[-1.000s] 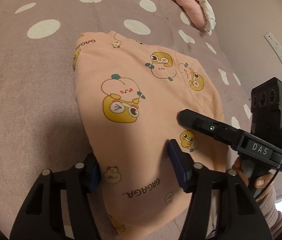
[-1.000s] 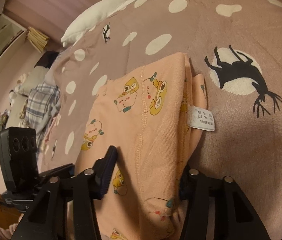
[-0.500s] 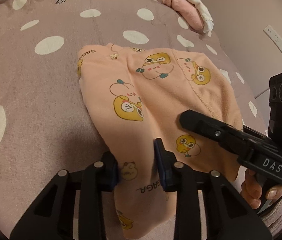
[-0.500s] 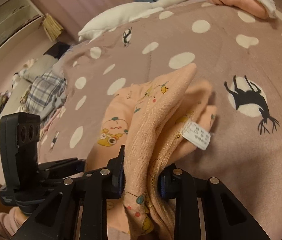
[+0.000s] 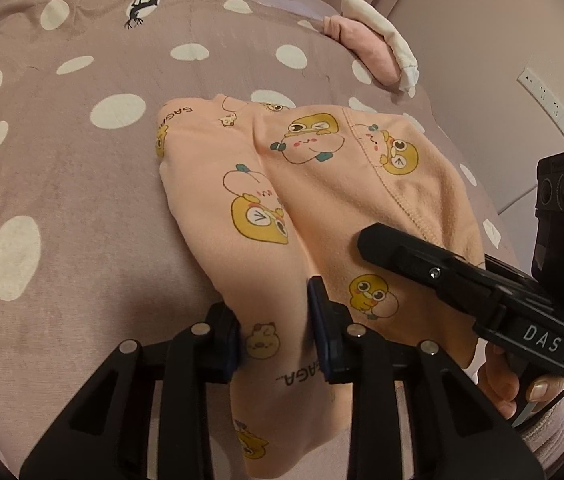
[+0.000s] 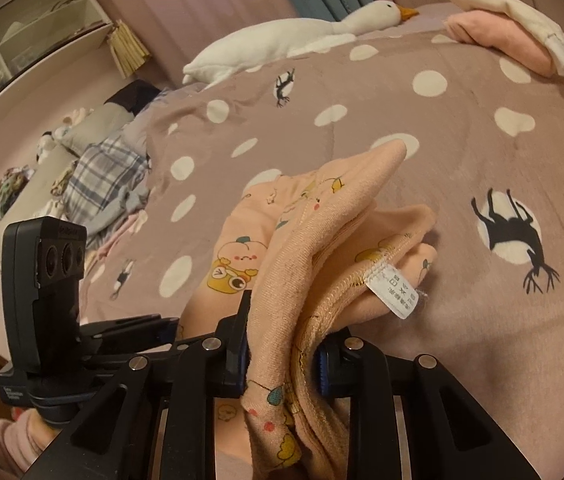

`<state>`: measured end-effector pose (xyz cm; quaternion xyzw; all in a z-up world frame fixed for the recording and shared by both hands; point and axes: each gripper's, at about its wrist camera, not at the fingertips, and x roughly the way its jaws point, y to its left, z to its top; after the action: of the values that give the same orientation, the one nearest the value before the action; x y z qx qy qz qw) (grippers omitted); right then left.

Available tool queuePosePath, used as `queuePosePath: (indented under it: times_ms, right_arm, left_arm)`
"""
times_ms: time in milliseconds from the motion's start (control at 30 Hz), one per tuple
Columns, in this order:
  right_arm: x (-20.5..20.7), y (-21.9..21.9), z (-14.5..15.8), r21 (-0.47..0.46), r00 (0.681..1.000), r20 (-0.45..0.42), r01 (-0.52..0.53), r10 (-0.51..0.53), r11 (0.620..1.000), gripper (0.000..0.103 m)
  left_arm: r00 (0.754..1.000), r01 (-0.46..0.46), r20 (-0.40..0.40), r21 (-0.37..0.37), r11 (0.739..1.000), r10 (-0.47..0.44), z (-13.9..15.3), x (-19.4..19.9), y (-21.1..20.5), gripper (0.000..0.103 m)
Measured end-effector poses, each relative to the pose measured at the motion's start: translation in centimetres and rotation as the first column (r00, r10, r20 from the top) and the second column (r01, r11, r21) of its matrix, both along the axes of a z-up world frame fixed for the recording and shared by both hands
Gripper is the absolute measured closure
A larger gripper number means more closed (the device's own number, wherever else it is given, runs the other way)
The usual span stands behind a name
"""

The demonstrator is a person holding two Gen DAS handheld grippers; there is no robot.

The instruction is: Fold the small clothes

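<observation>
A small peach garment (image 5: 321,184) printed with yellow cartoon chicks lies on the dotted mauve bedspread (image 5: 62,160). My left gripper (image 5: 274,336) is shut on the garment's near left edge, which is pinched between the blue pads and lifted a little. In the right wrist view my right gripper (image 6: 282,356) is shut on a bunched fold of the same garment (image 6: 321,240), with a white care label (image 6: 395,292) hanging beside it. The right gripper's black body (image 5: 461,280) and the hand holding it show at the right of the left wrist view.
A folded pink and white pile (image 5: 373,40) (image 6: 509,32) sits at the far edge of the bed. A white plush goose (image 6: 301,36) lies along the back. Plaid clothes (image 6: 102,184) are heaped at left. A power strip (image 5: 553,104) hangs on the wall.
Both grippers went from open around the garment's near edge to shut on it. They have risen, and the cloth has lifted and bunched off the bedspread.
</observation>
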<state>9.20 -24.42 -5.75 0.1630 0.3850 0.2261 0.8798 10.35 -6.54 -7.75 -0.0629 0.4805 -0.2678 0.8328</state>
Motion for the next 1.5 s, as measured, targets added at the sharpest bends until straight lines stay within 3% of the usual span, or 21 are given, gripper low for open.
queuePosePath:
  times_ms: [967,1100,1267,1500]
  right_arm:
    - [5.1,6.7,1.1,0.006,0.994,0.042,-0.097,0.097,0.995,0.076]
    - [5.7,6.8,0.6,0.035,0.996,0.020,-0.092,0.092,0.995,0.076]
    - [6.8,6.3,-1.3,0.086,0.994,-0.074,-0.073,0.079,0.994,0.076]
    - [7.2,5.0,-2.7,0.118,0.987,-0.151,-0.036,0.054,0.992,0.076]
  left_arm:
    - [0.995,-0.099,0.020,0.060,0.993,0.097,0.5,4.8,6.3,0.074]
    - [0.995,-0.094,-0.008,0.074,0.993,0.095,-0.1,5.7,6.5,0.074]
    - [0.994,-0.088,-0.062,0.099,0.991,0.094,-1.6,6.3,6.4,0.073]
    - [0.993,-0.086,-0.072,0.121,0.989,0.096,-2.2,6.2,6.3,0.072]
